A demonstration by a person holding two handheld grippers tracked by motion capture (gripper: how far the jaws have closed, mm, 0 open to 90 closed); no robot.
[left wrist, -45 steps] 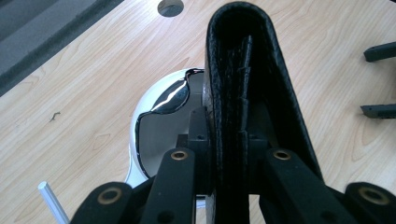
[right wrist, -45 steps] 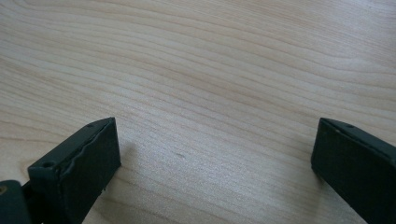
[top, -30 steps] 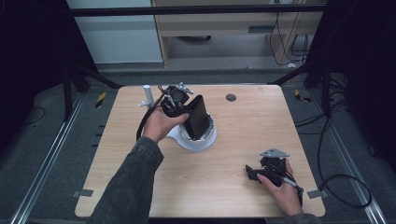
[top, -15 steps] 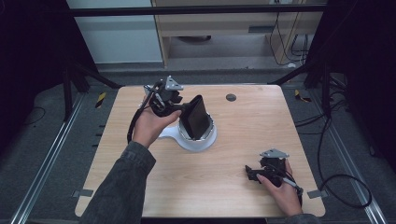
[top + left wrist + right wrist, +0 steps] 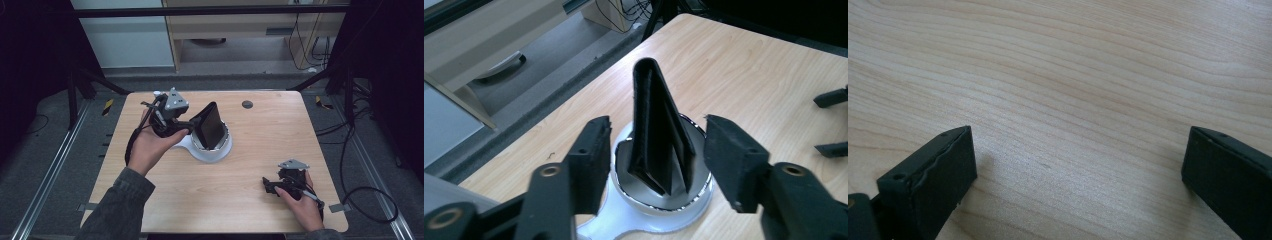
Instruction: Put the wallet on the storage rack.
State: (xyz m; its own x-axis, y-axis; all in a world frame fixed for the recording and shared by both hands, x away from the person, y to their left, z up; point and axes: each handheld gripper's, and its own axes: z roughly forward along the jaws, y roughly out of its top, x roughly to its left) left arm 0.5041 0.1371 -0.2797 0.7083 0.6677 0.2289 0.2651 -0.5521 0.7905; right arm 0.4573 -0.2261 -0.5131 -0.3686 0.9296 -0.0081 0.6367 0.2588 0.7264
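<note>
A black folded wallet (image 5: 210,126) stands upright, leaning a little, in a round white holder with a shiny rim (image 5: 212,154) at the table's middle. My left gripper (image 5: 191,123) is just left of the wallet at its height, open. In the left gripper view the wallet (image 5: 656,125) rises from the holder (image 5: 639,225) straight ahead, and the left gripper (image 5: 659,137) has a jaw to either side of it, a little short of it. My right gripper (image 5: 266,186) rests open near the front right edge. In its own view the right gripper (image 5: 1078,165) has bare wood between the jaws.
A small dark round disc (image 5: 247,104) lies on the wooden table (image 5: 280,135) at the back. A small white cylinder (image 5: 157,93) stands behind the left hand. Cables (image 5: 350,165) hang off the right side. A cabinet (image 5: 235,25) stands beyond the table.
My left gripper has drawn back to the left from the wallet's top, then come lower and nearer, facing the wallet. The wallet, holder and right gripper have not moved.
</note>
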